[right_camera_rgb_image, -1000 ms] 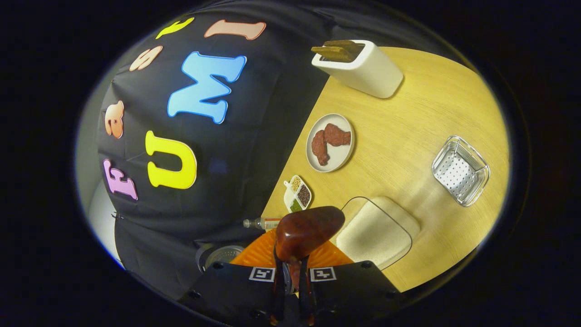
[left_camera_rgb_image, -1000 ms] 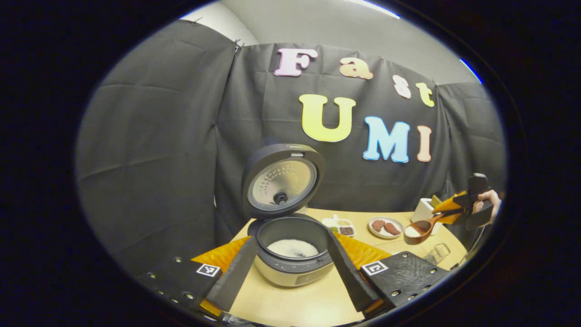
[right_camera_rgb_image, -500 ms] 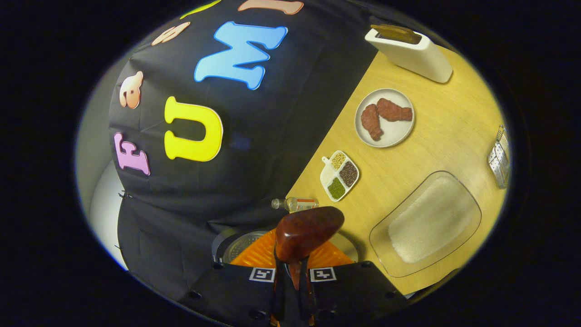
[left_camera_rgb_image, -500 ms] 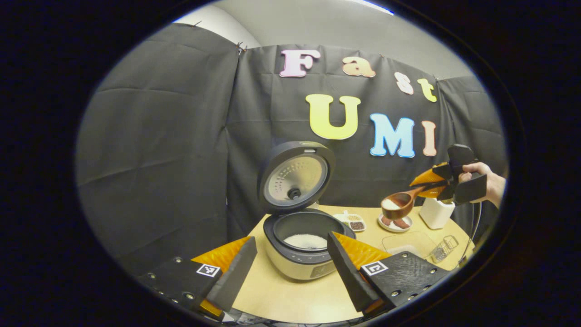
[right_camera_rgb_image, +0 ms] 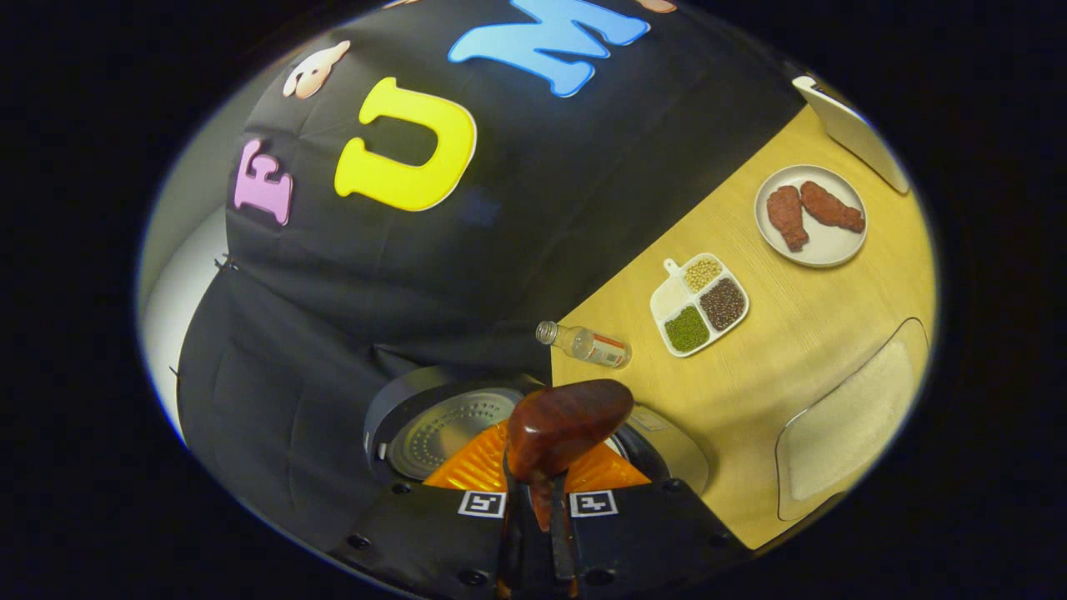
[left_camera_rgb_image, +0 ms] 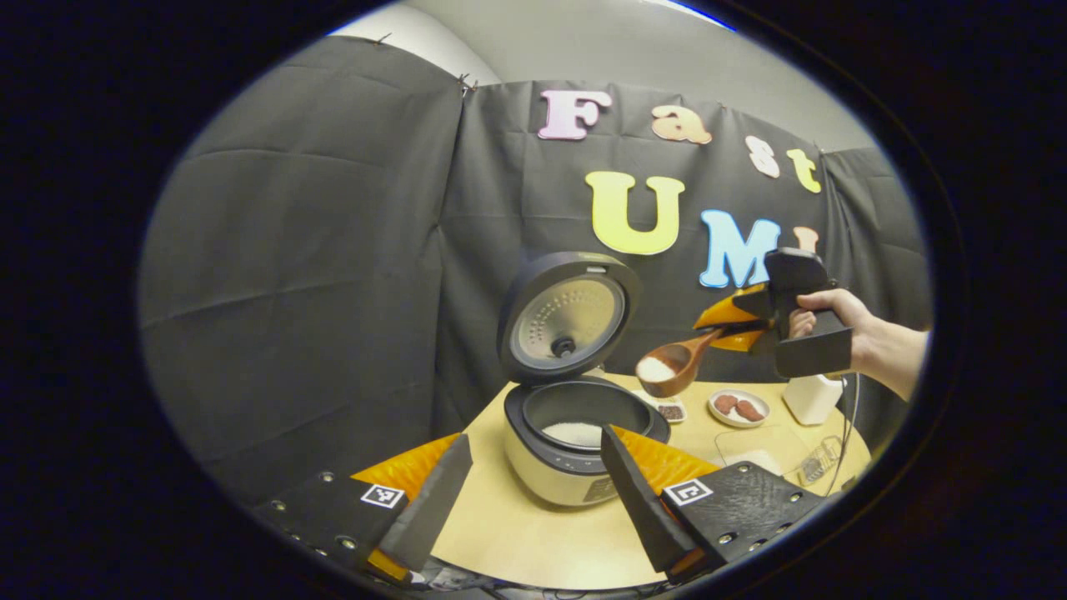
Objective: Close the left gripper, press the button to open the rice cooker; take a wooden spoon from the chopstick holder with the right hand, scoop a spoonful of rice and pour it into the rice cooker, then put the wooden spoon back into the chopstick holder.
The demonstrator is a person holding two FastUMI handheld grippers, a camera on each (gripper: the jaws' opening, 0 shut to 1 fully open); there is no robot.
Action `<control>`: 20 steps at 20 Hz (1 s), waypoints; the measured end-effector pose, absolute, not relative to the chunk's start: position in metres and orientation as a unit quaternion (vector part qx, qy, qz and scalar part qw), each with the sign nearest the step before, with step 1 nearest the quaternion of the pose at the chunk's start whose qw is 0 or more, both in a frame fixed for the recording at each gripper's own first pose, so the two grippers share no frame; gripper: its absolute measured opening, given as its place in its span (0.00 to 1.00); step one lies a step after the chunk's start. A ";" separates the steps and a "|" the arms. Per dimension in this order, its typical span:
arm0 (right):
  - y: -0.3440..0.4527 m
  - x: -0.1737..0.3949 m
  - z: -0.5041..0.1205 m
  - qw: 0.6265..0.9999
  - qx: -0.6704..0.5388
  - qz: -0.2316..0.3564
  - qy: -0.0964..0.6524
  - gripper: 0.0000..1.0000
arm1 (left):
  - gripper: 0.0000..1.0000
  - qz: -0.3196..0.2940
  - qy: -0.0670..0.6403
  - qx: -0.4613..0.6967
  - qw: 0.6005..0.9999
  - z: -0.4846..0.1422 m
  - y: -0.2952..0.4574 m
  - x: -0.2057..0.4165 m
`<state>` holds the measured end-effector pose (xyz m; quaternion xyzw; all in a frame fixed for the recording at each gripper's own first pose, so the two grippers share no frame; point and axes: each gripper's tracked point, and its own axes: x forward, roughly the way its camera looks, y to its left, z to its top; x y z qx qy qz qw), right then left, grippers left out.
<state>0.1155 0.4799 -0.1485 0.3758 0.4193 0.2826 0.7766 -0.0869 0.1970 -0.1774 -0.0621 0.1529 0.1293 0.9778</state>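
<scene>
The wooden spoon (left_camera_rgb_image: 677, 364), with rice in its bowl, is held tight by the right gripper (left_camera_rgb_image: 733, 321), up in the air just right of the open rice cooker (left_camera_rgb_image: 575, 433). The left gripper (left_camera_rgb_image: 533, 492) is held wide open and empty, near the cooker. Far right on the table (right_camera_rgb_image: 783, 300) are a plate of what may be meat (right_camera_rgb_image: 810, 215), a seed dish (right_camera_rgb_image: 698, 304) and a small bottle (right_camera_rgb_image: 585, 344).

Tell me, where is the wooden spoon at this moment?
In the left gripper view, the wooden spoon is in the air, held by the right hand-held gripper, just right of the rice cooker and its raised lid.
</scene>
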 end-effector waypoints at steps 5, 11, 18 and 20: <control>0.517 0.114 -0.169 0.841 0.224 0.319 0.375 0.14 | 0.97 0.138 0.160 -0.052 0.976 -0.183 0.201 -0.090; 0.547 0.105 -0.168 0.869 0.108 0.372 0.308 0.10 | 0.96 0.144 0.164 -0.054 0.974 -0.191 0.211 -0.089; 0.573 0.106 -0.164 0.883 0.008 0.406 0.234 0.10 | 0.97 0.158 0.171 -0.068 0.970 -0.201 0.228 -0.090; 0.576 0.109 -0.162 0.886 -0.007 0.409 0.220 0.14 | 0.97 0.162 0.173 -0.071 0.969 -0.204 0.233 -0.091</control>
